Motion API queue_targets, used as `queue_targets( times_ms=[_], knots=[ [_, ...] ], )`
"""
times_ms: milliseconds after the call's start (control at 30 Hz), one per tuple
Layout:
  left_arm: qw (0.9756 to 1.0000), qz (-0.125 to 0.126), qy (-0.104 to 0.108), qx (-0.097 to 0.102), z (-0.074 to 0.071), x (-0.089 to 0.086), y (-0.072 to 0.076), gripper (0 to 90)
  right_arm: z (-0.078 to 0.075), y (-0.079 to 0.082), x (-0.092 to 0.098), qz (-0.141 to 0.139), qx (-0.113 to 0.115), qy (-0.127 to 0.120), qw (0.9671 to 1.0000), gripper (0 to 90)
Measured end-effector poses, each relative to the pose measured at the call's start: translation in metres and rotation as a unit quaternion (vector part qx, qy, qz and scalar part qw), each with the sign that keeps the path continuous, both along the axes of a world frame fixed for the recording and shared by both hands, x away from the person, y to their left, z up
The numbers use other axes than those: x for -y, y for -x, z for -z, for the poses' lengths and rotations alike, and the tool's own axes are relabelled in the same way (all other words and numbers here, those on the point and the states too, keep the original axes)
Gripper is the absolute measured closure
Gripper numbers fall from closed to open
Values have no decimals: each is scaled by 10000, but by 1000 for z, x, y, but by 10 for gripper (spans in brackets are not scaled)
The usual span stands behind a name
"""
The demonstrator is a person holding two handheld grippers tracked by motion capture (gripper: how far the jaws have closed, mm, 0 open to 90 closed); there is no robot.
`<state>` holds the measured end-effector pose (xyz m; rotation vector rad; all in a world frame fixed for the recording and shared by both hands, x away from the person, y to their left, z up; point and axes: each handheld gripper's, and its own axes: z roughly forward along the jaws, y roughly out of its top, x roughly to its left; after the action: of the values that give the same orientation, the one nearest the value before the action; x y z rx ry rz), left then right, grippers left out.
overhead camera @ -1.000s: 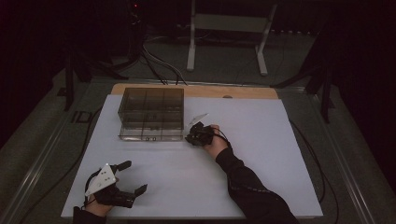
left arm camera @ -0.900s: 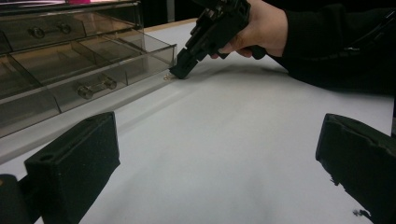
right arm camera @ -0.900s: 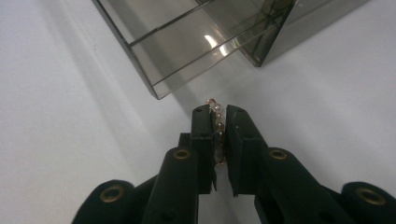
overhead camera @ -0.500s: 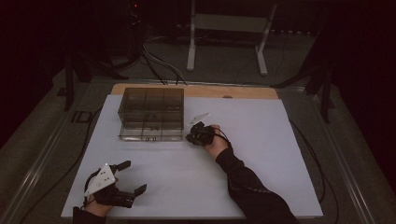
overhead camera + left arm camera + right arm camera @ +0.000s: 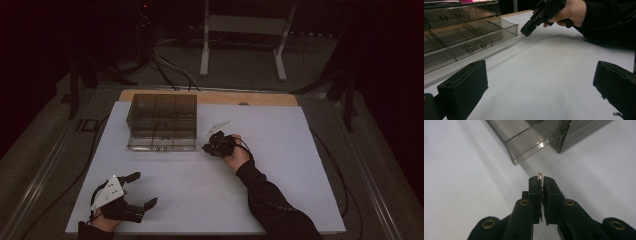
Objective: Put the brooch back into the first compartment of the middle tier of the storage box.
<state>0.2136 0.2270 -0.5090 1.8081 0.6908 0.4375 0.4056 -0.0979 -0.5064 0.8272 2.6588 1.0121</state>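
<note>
Table: a white sheet [image 5: 300,165] covered the tabletop, with a wooden strip showing along its far edge.
Organizer: a smoky clear drawer box [image 5: 162,121] stood on the far left part of the sheet; small metal parts lay in some drawers.
Right gripper: the right gripper [image 5: 207,148] was held low just beside the box's near right corner, its jaws pressed together on a small shiny metal piece [image 5: 539,176], possibly a screw, though it was too small to tell.
Left gripper: the left gripper [image 5: 142,190] rested near the sheet's near left corner, well apart from the box, jaws spread wide and holding nothing.
</note>
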Motion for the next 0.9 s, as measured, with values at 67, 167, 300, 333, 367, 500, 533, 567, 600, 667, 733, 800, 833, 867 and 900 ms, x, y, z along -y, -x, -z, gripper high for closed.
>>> queue_targets(
  times_ms=[67,167,300,333,367,500,533,567,600,667,733,800,833,867,900],
  knots=[
    [10000,-3,12,-2,0,0,-1,3,-1,2,2,-14,-18,-15,10000,852],
    [10000,5,-5,0,0,0,0,3,-3,4,5,-9,-3,-2,10000,852],
    [10000,-3,14,-1,0,1,0,3,-8,6,7,-8,15,-17,10000,852],
    [10000,-4,3,4,0,1,0,3,-9,7,7,-2,0,-38,10000,852],
    [10000,0,-4,0,0,0,0,3,-10,8,7,-15,24,-27,10000,852],
    [10000,-10,19,15,-1,0,0,3,-16,11,6,-43,59,-30,10000,852],
    [10000,-6,16,16,-1,0,0,3,-18,11,6,-39,57,-43,10000,852],
    [10000,-2,12,13,-1,0,0,3,-19,11,5,-49,63,-43,10000,852],
    [10000,1,16,16,-1,0,0,3,-21,12,5,-37,72,-38,10000,852],
    [10000,-3,29,13,-1,0,0,3,-24,12,5,-63,101,-45,9999,853],
    [10000,0,26,8,0,0,0,3,-27,13,6,-60,109,-60,9999,852],
    [10000,3,41,8,-1,0,0,3,-31,13,5,-64,119,-58,9999,852],
    [10000,1,44,12,-1,0,0,3,-32,14,5,-66,115,-63,9999,852],
    [10000,-1,42,16,-1,0,0,3,-34,14,5,-69,104,-80,9999,852],
    [10000,1,37,13,-1,0,0,3,-35,13,5,-74,107,-86,9999,852]
  ],
)
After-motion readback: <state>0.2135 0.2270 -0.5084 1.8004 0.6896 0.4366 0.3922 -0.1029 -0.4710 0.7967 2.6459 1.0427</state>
